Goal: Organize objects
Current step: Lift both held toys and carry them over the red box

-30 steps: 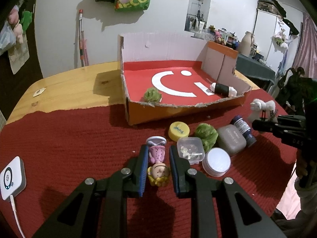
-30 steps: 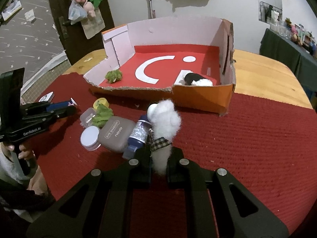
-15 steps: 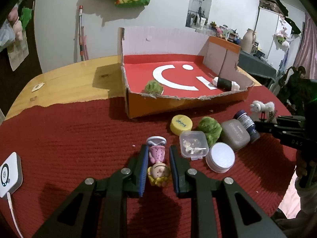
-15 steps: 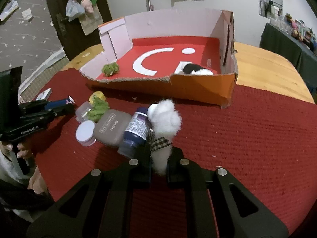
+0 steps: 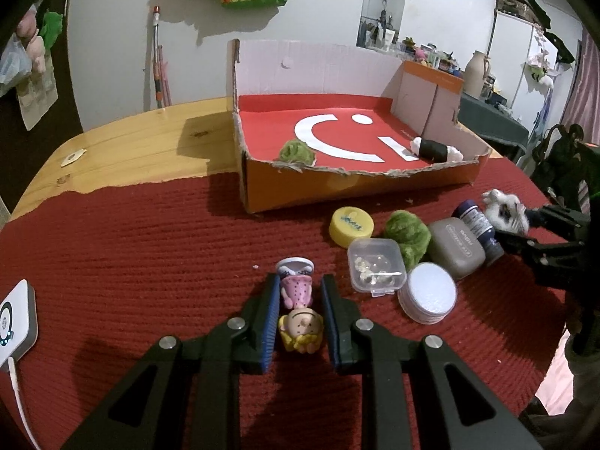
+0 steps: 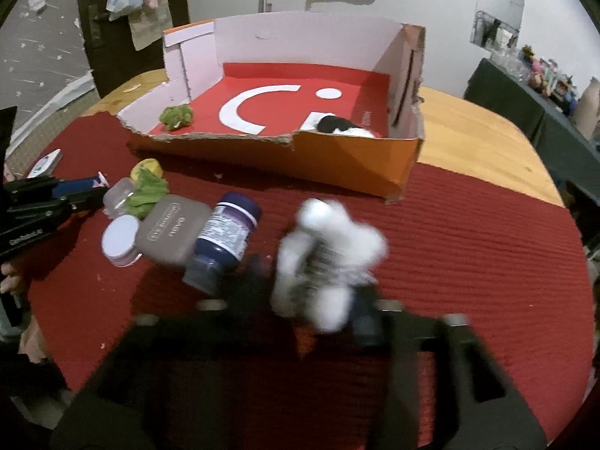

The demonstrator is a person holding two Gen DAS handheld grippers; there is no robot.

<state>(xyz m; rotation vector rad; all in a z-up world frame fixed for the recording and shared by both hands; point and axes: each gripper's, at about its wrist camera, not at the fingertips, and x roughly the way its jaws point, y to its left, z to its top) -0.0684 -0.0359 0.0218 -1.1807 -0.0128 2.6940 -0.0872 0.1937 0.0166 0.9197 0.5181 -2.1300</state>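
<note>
Two hand-held grippers work over a ribbed red cloth (image 5: 131,247) that covers part of a pale wooden table (image 5: 142,142).

Left gripper (image 5: 300,300): black angular fingers with blue ribbed pads (image 5: 270,315). The pads are closed on a small glossy plastic doll figurine (image 5: 299,309), which lies with its round yellow-haired head toward the camera and its pink spotted dress pointing away.

Right gripper (image 6: 311,292): heavily blurred in its own view. Its jaws are opening. A fluffy white plush toy (image 6: 330,258) with a checked scarf sits between them; whether the pads touch it cannot be told.

Loose items on the cloth, left wrist view:
- flat yellow round cap (image 5: 351,225)
- fuzzy green pompom (image 5: 408,233)
- clear square plastic case (image 5: 376,270), rounded corners, small pale pieces inside
- white round lidded tin (image 5: 427,293)
- smooth grey rounded case (image 5: 455,246)
- dark blue bottle (image 5: 478,228), lying on its side, white label

Cardboard tray (image 5: 356,193): orange outside, torn front edge, red floor with a white smile graphic. It holds a second green pompom (image 5: 297,152) at front left and a black-and-white roll-shaped plush (image 5: 435,149) at the right.

View differences: only the left wrist view shows the doll figurine and a white device with a cable (image 5: 15,318) at the cloth's left edge. Only the right wrist view shows the toy's scarf, the bottle's purple cap (image 6: 240,204) and the tray's tall right wall (image 6: 407,86). There, fingers of the person's hand (image 6: 9,275) show below the left gripper.
</note>
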